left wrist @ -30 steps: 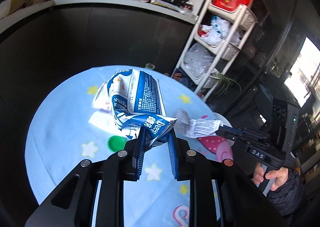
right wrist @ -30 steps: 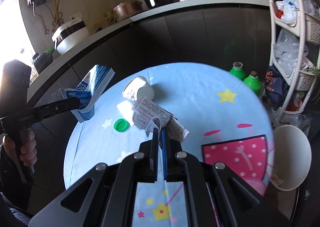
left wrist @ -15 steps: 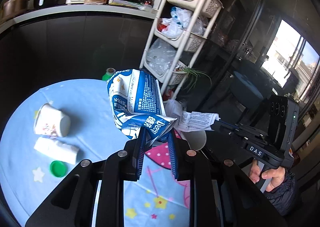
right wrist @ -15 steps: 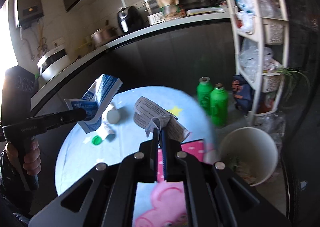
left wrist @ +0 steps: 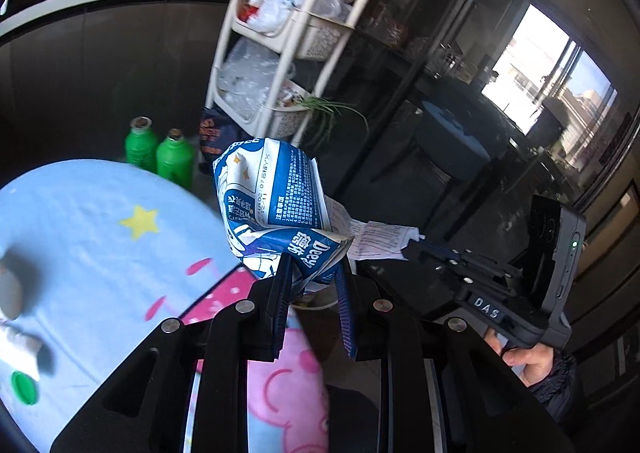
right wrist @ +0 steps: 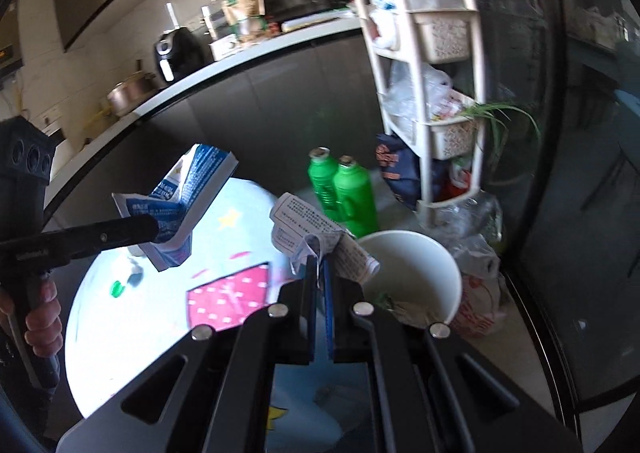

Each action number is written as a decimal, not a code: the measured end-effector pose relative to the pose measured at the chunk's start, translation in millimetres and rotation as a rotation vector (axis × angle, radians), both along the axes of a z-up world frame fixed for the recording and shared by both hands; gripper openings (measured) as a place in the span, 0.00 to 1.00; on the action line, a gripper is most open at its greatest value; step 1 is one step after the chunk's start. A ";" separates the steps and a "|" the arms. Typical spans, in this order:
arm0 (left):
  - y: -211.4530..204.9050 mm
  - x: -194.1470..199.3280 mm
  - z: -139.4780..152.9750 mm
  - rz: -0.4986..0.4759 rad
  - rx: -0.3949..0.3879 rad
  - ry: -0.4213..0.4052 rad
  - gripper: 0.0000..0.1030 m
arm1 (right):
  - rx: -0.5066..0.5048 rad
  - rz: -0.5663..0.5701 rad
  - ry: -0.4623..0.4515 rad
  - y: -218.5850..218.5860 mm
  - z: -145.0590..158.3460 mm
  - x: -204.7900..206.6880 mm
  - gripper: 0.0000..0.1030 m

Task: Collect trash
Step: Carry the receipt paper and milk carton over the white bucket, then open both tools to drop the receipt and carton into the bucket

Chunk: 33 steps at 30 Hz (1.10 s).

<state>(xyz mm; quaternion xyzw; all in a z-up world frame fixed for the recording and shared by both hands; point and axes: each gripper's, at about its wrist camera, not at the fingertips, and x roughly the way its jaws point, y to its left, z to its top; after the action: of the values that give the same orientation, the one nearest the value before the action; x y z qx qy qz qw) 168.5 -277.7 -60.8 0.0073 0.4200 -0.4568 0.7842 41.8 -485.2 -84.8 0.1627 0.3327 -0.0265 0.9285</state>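
Fingers, left gripper (left wrist: 312, 281): clamped on the crumpled top of a blue-and-white milk carton (left wrist: 272, 205), carried in the air past the edge of the round surface (left wrist: 100, 221); right gripper (left wrist: 416, 249) beside it with a printed paper leaflet (left wrist: 380, 239).

Right wrist view: right gripper (right wrist: 320, 273) fingers pinched nearly together on the crumpled leaflet (right wrist: 308, 221), just beside the rim of the white bin (right wrist: 412, 249) on the floor. Two green bottles (right wrist: 344, 189) behind. Green cap (right wrist: 117, 288) remains on the surface.

Risk: thin paper may slip or drift outside the rim if released early; carton held by a weak fold may twist free.
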 end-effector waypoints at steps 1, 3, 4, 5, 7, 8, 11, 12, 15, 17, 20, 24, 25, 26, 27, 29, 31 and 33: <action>-7.7 1.5 -1.7 -0.010 0.003 0.005 0.20 | -0.007 -0.015 0.012 -5.4 -6.2 0.3 0.05; -25.2 5.1 -7.3 -0.036 0.015 0.011 0.20 | -0.007 -0.031 0.030 -13.6 -16.8 3.1 0.05; -34.6 7.2 -11.0 -0.052 0.019 0.017 0.20 | 0.004 -0.038 0.038 -18.3 -23.3 4.9 0.05; -40.1 8.2 -13.0 -0.061 0.020 0.021 0.20 | 0.015 -0.047 0.048 -22.5 -30.0 7.6 0.05; -54.0 13.5 -19.3 -0.075 0.031 0.028 0.20 | 0.022 -0.059 0.065 -29.3 -42.2 11.1 0.05; -59.8 14.9 -22.4 -0.079 0.036 0.032 0.20 | 0.025 -0.064 0.074 -31.6 -47.7 13.8 0.05; -74.4 21.5 -32.2 -0.086 0.055 0.041 0.20 | 0.058 -0.074 0.099 -42.6 -70.9 22.6 0.06; -76.3 23.1 -34.3 -0.086 0.059 0.042 0.20 | 0.066 -0.074 0.105 -45.8 -76.9 25.7 0.06; -84.2 29.5 -40.7 -0.087 0.071 0.051 0.20 | 0.091 -0.082 0.129 -54.1 -96.0 35.4 0.07; -89.7 33.7 -45.0 -0.087 0.082 0.054 0.20 | 0.105 -0.088 0.141 -58.3 -105.4 41.2 0.08; -96.5 33.7 -49.5 -0.091 0.094 0.054 0.20 | 0.121 -0.094 0.165 -64.2 -121.6 50.7 0.09; -104.9 36.8 -54.5 -0.095 0.106 0.056 0.20 | 0.109 -0.086 0.182 -65.2 -133.8 58.2 0.17; -105.7 35.5 -55.1 -0.095 0.108 0.058 0.20 | 0.110 -0.082 0.184 -65.4 -136.3 58.5 0.22; -107.4 36.1 -56.3 -0.097 0.111 0.058 0.20 | 0.109 -0.079 0.185 -65.1 -138.4 58.7 0.40; -108.0 37.1 -57.1 -0.098 0.114 0.058 0.20 | 0.104 -0.080 0.182 -65.0 -138.3 57.4 0.53; -110.3 34.7 -57.1 -0.100 0.117 0.059 0.20 | 0.089 -0.061 0.168 -61.3 -137.1 54.1 0.61; -112.5 34.8 -57.7 -0.101 0.119 0.060 0.20 | 0.085 -0.043 0.169 -57.6 -136.7 51.2 0.67; -114.7 35.2 -59.2 -0.103 0.122 0.062 0.20 | 0.078 -0.016 0.168 -51.5 -135.1 47.2 0.82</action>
<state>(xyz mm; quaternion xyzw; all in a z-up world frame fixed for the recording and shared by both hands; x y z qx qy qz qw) 203.7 -392.5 -120.0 0.0626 0.4701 -0.4700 0.7445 89.1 -536.7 -219.8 0.1988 0.4087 -0.0343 0.8901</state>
